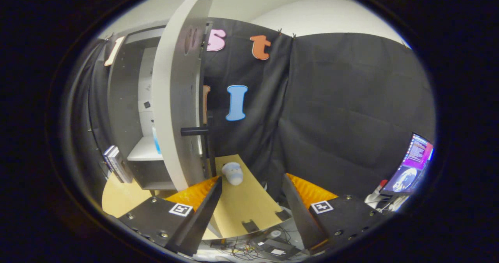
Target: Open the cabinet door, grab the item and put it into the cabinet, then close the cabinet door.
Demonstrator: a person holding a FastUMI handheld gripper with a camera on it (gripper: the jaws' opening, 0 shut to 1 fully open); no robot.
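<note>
Gripper view: gripper [252, 185] fingers spread wide apart, nothing between them, not touching anything.

Small pale rounded item [232, 173] sits on the light wooden tabletop [249, 206], just ahead of the left fingertip, slightly inside the gap between the fingers, nearer the left one. Looks like a soft or plastic lump with faint marks on it; fisheye blur makes it hard to say what it is.

White cabinet door [173, 111] stands open, swung out edge-on toward the camera, left of the item. Black bar handle [194, 131] sticks out from the door, above and left of the item. The door's lower edge ends close beside the left finger.

Grey cabinet [124, 111] beyond the door, further left. Interior visible: white shelf [145, 150] with a slim blue thing [156, 140] standing on it, partly hidden by the door.

Stack of books or thin boxes [116, 163] leans at the cabinet's left front, on the tabletop.

Lit monitor [411, 165] far right, beyond the right finger. Cables and dark gear [269, 245] on the floor below the table edge, between the fingers.
</note>
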